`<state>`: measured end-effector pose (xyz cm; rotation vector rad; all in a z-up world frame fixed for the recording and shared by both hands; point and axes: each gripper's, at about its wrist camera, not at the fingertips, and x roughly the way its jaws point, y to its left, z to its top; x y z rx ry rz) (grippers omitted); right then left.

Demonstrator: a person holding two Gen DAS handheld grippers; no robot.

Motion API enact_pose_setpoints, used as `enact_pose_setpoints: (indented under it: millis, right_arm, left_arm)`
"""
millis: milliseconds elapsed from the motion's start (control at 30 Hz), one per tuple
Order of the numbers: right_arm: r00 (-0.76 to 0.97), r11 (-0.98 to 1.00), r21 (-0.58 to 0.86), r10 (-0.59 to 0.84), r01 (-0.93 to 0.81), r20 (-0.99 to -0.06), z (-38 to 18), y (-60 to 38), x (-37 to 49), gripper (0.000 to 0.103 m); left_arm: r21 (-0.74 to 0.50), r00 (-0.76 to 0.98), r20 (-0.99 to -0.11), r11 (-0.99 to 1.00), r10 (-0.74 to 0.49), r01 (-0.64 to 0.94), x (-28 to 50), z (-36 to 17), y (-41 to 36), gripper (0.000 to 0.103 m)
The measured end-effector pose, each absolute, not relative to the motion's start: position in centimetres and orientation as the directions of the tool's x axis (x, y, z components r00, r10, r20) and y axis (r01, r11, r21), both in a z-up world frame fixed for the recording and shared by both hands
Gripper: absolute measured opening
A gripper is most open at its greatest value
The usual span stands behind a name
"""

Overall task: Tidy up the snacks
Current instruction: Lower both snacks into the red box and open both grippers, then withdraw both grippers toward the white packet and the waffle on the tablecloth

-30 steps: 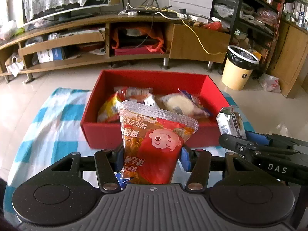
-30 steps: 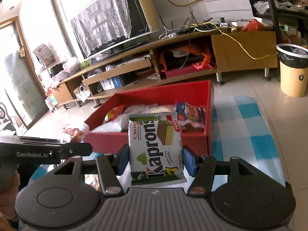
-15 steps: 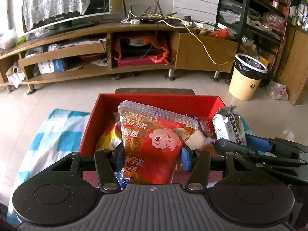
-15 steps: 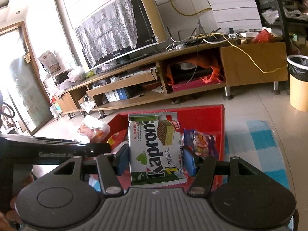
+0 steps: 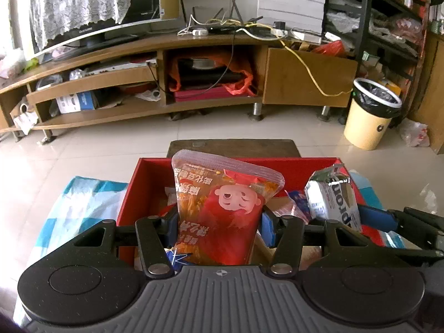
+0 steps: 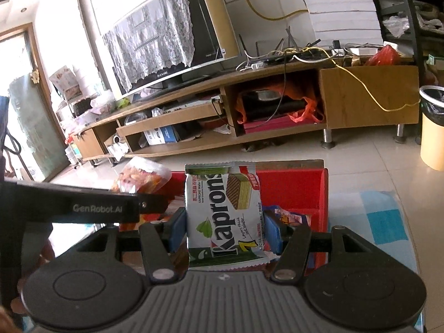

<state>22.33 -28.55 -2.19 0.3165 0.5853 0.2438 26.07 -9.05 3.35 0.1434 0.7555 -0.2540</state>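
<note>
My left gripper [image 5: 219, 226] is shut on a red and orange snack bag [image 5: 222, 208] with a cartoon face, held upright over the red box [image 5: 299, 166]. My right gripper [image 6: 224, 230] is shut on a white and green Kaprons wafer pack [image 6: 224, 213], also upright above the red box [image 6: 294, 183]. In the left wrist view the wafer pack [image 5: 333, 197] and the right gripper's blue pad show at the right. In the right wrist view the snack bag [image 6: 141, 177] shows at the left. Other snack packets [image 6: 288, 216] lie inside the box.
The box sits on a blue and white checked cloth [image 5: 80, 202] over a low table. Behind it are tiled floor, a wooden TV stand [image 5: 194, 83] and a cream bin [image 5: 371, 113] at the right. A dark stool top [image 5: 233, 145] lies just beyond the box.
Both grippers have travelled forward with their packets, from in front of the red box to above its inside. The grips are unchanged.
</note>
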Motion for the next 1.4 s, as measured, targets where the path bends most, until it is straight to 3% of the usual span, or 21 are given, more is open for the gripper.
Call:
enact_pose_setpoints:
  millis: [300, 400, 500, 700, 1400]
  right_arm:
    - [0.785, 0.942, 0.308, 0.289, -0.132, -0.548, -3.5, -27.8, 24.3, 0.054]
    - [0.779, 0.953, 0.266, 0.274, -0.143, -0.565, -3.8, -27.2, 24.4, 0.056]
    - [0.79, 0.965, 0.218, 0.245, -0.144, -0.562, -4.0, -26.7, 24.2, 0.064]
    - [0.788, 0.962, 0.238, 0.248, -0.133, -0.563, -4.0, -27.0, 24.0, 0.067]
    - [0.79, 0.942, 0.296, 0.3, -0.157, -0.534, -2.3, -26.9, 21.8, 0.069]
  left_arm:
    - [0.061, 0.692, -0.708, 0.964, -0.142, 0.259, 27.7, 2.1, -9.2, 0.064]
    - [0.066, 0.692, -0.71, 0.967, -0.127, 0.246, 28.1, 1.9, -9.1, 0.072]
    - [0.069, 0.692, -0.712, 0.97, -0.115, 0.233, 28.2, 1.9, -8.8, 0.075]
    - [0.068, 0.707, -0.698, 0.973, -0.111, 0.22, 28.1, 2.6, -8.3, 0.087]
    - [0.096, 0.733, -0.675, 0.973, -0.091, 0.21, 25.7, 4.9, -8.0, 0.09]
